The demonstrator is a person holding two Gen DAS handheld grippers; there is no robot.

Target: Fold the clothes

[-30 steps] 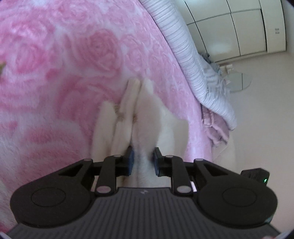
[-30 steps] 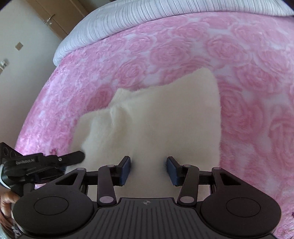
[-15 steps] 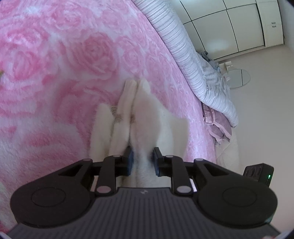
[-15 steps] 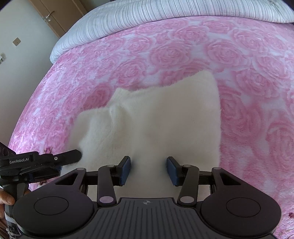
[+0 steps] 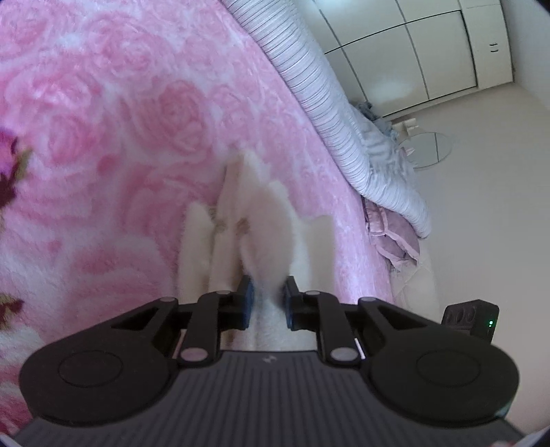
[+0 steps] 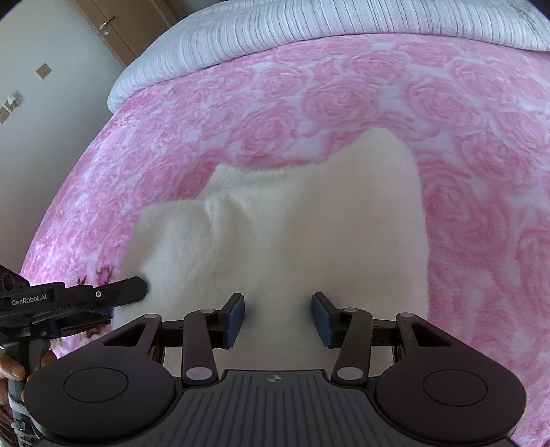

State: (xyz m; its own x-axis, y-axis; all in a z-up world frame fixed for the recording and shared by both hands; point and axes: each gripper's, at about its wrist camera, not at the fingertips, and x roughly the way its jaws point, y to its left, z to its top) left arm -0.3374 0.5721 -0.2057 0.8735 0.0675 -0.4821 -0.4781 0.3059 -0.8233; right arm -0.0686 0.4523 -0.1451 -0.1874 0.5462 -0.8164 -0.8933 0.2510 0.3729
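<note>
A cream fluffy garment (image 6: 292, 220) lies partly folded on the pink rose blanket (image 6: 343, 99). In the left wrist view my left gripper (image 5: 267, 297) is shut on a raised fold of the garment (image 5: 264, 223) at its left edge. It also shows in the right wrist view (image 6: 113, 302) at the garment's left side. My right gripper (image 6: 278, 318) is open, its blue pads on either side of the garment's near edge, not pinching it.
A striped grey duvet (image 6: 309, 37) lies rolled along the far side of the bed, also seen in the left wrist view (image 5: 326, 103). A wooden door (image 6: 120, 27) and wall stand at left. White wardrobes (image 5: 429, 51) and floor lie beyond the bed edge.
The left gripper has lifted and shifted slightly with the garment fold in it. The right gripper has stayed open over the garment's near edge.
</note>
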